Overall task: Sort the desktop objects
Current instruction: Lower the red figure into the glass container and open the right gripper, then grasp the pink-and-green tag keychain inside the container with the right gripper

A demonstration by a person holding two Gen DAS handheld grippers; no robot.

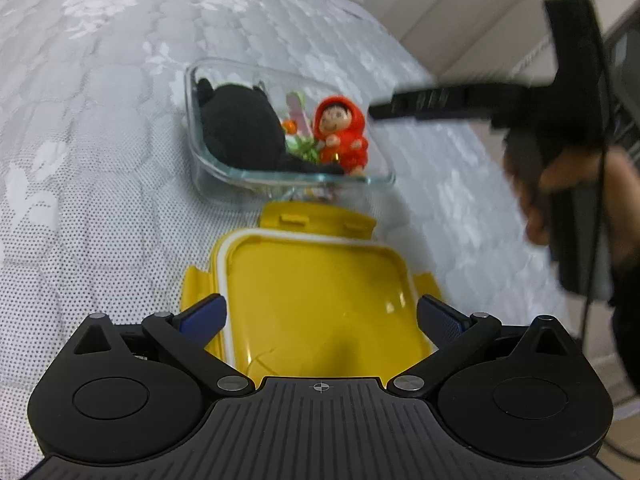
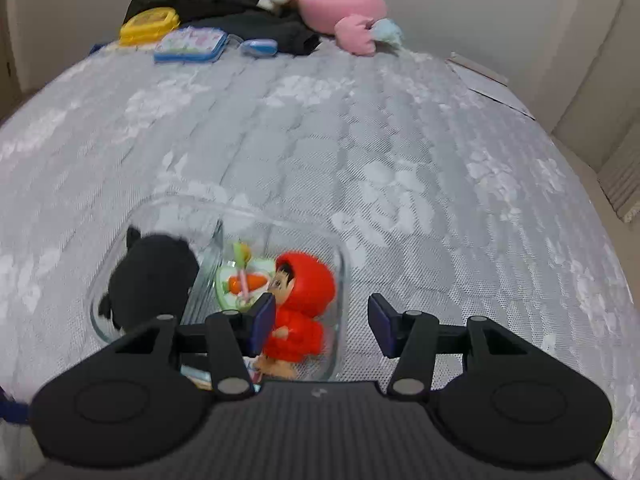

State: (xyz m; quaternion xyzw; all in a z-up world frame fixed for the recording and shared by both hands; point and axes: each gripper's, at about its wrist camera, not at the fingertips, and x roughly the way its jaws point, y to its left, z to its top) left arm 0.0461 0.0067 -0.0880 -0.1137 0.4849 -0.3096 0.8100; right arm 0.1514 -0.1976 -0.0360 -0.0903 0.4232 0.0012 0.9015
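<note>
Two toys, red-hooded doll (image 2: 302,304) and black plush (image 2: 150,276), in glass container (image 2: 340,280).

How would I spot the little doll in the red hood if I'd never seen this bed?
On the grey quilted bed, find the clear glass container. Inside it, the red-hooded doll sits at the end away from the black plush toy. It is the only bright red thing there, with a small face peeking out.
</note>
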